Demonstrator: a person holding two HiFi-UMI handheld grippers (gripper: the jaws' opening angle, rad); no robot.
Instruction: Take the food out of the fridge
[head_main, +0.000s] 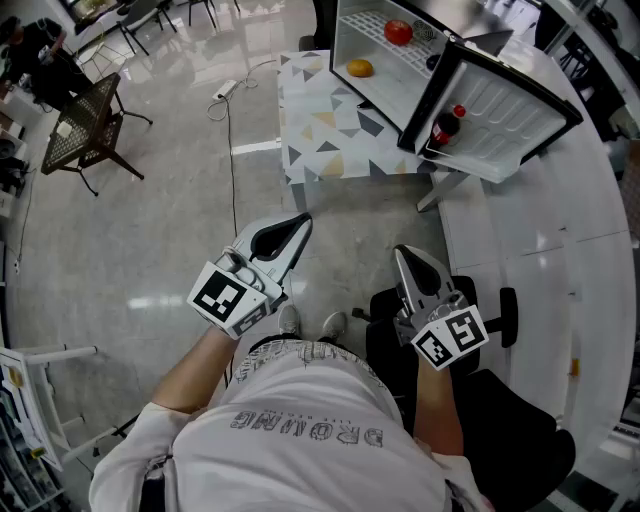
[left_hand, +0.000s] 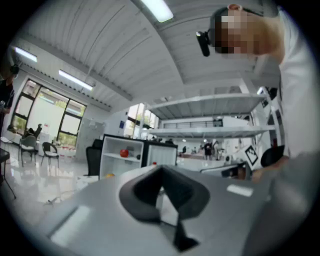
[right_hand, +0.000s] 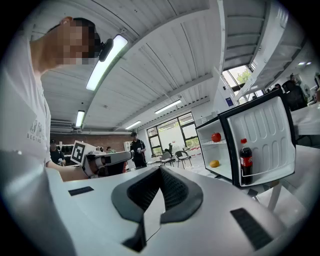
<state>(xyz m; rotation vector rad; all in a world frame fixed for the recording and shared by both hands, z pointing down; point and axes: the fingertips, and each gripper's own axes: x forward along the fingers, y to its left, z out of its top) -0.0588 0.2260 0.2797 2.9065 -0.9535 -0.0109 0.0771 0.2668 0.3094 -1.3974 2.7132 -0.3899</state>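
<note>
The left gripper (head_main: 301, 224) and right gripper (head_main: 402, 253) are held closed and empty mid-frame. At upper right, the fridge (head_main: 390, 78) is seen open, with red fruit (head_main: 398, 32), orange (head_main: 360, 68) and bottle (head_main: 447, 125) inside.

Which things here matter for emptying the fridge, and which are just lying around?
For the job: fridge, red fruit, orange, cola bottle.
Lying about: mesh chair, power strip, black office chair.
</note>
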